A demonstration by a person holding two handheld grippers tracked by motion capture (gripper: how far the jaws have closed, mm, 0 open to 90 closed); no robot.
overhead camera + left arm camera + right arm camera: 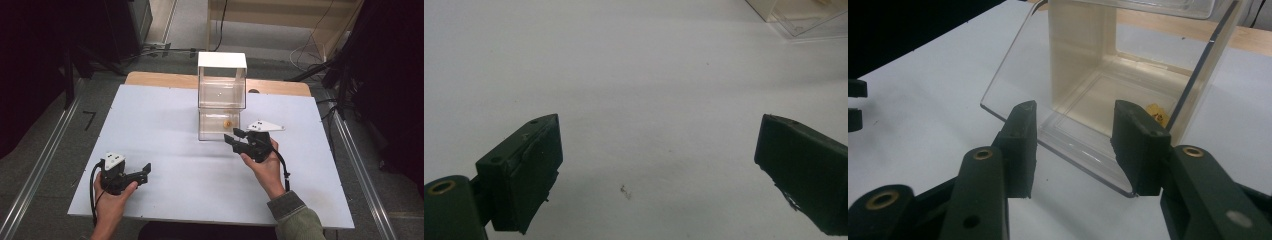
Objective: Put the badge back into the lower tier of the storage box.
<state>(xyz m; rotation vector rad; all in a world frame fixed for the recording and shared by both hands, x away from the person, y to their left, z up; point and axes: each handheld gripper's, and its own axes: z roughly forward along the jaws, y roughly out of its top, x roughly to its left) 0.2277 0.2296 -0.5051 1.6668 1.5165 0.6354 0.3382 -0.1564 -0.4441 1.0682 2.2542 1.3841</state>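
A clear plastic cabinet with a white top stands at the middle back of the white table. Its lower compartment holds a small yellow object, which lies at the back right of the compartment in the right gripper view. A clear flap lies folded down onto the table in front of that compartment. My right gripper hovers just before the opening, open, with nothing between its jaws. My left gripper rests near the front left of the table, open wide over bare surface.
A wooden tabletop edge shows behind the white board. Metal rails run along both sides of the table on the grey floor. Cables lie on the floor behind. A corner of the cabinet shows in the left gripper view.
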